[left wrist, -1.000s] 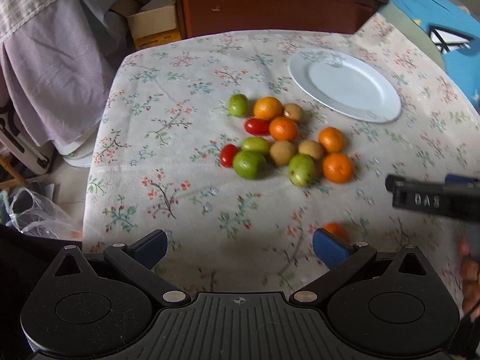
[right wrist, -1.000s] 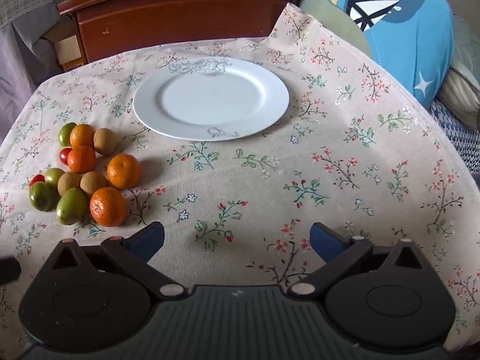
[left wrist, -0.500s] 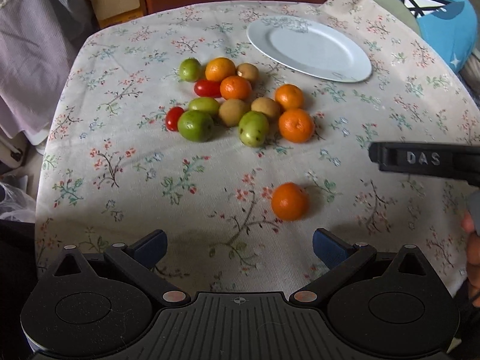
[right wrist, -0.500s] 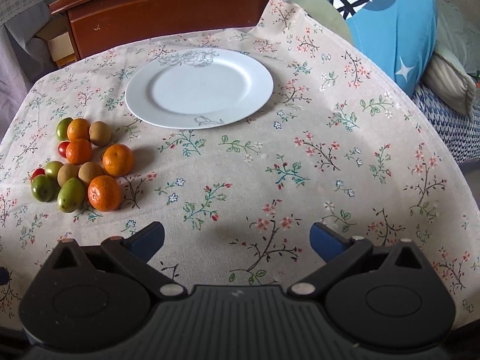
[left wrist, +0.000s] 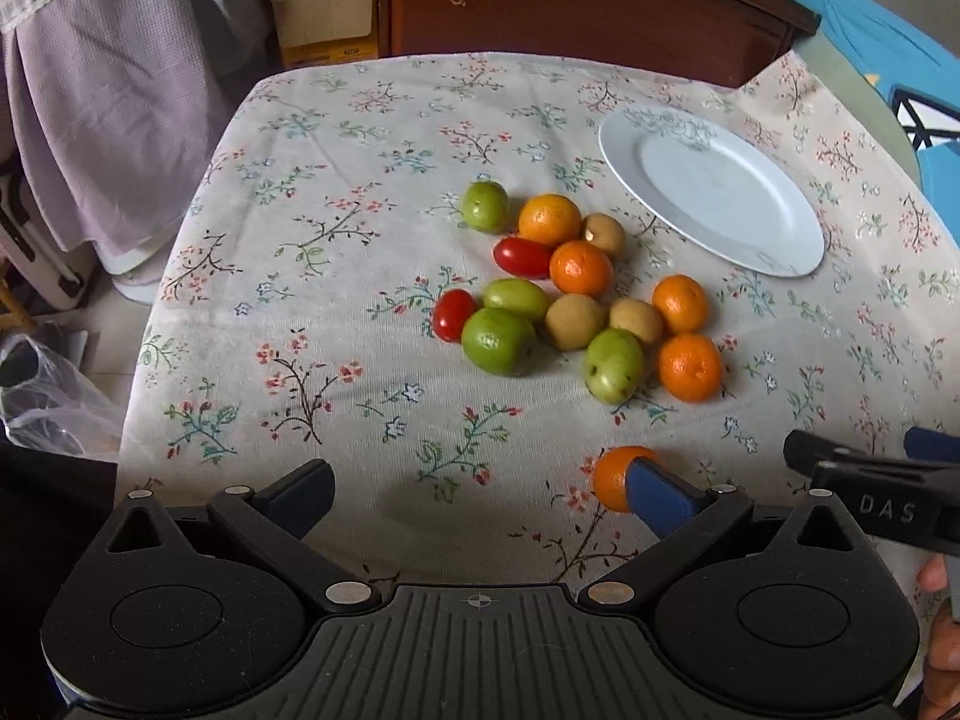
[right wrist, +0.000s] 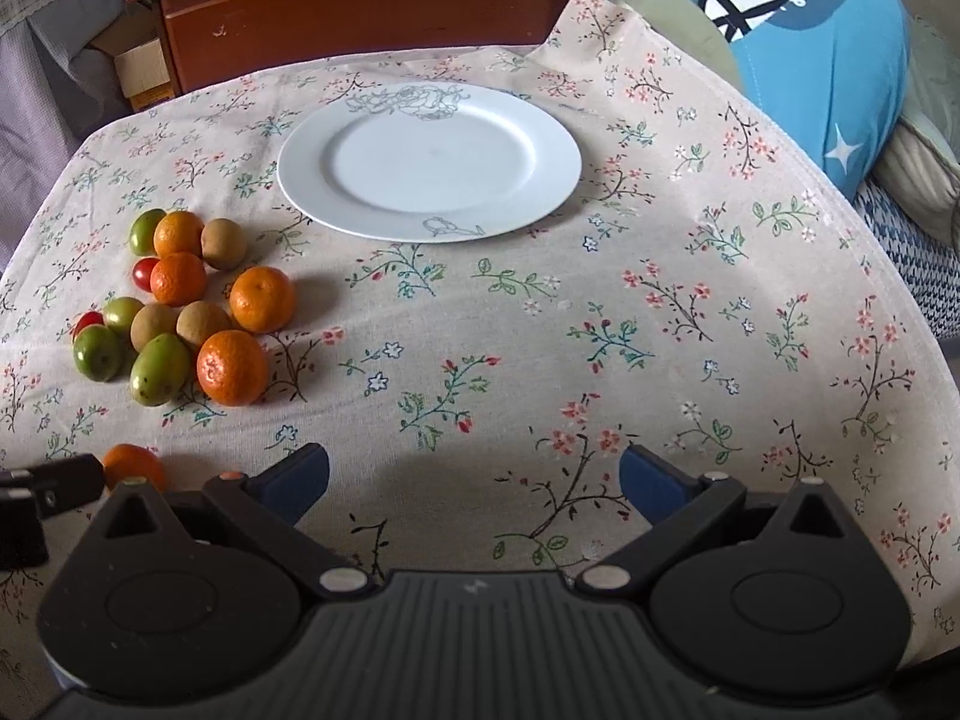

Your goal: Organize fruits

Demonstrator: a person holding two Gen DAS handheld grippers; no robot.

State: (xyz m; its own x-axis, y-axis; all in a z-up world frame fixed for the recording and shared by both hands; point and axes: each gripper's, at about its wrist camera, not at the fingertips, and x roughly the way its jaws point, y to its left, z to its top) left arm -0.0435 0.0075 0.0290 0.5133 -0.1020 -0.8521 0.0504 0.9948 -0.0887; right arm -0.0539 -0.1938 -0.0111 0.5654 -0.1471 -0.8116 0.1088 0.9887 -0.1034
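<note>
A cluster of fruit [left wrist: 576, 294] lies mid-table: oranges, green fruits, brown kiwis and red tomatoes; it also shows at the left of the right wrist view [right wrist: 180, 306]. A lone orange [left wrist: 612, 477] lies nearer, partly behind my left gripper's right fingertip [left wrist: 657, 495]; it shows in the right wrist view too [right wrist: 132, 465]. A white plate [left wrist: 711, 189] [right wrist: 429, 162], bare, sits at the far right. My left gripper [left wrist: 480, 495] is open and empty. My right gripper [right wrist: 474, 480] is open and empty above bare cloth.
The floral tablecloth [right wrist: 660, 330] covers the table, dropping off at the left edge [left wrist: 150, 324] and right edge [right wrist: 900, 276]. A brown cabinet [left wrist: 576, 0] stands behind. The right gripper's body [left wrist: 882, 495] shows at the right of the left wrist view.
The left gripper's view has shifted: the fruit now sits farther up and right, and the lone orange is again at the right fingertip. The right view has moved slightly closer to the table.
</note>
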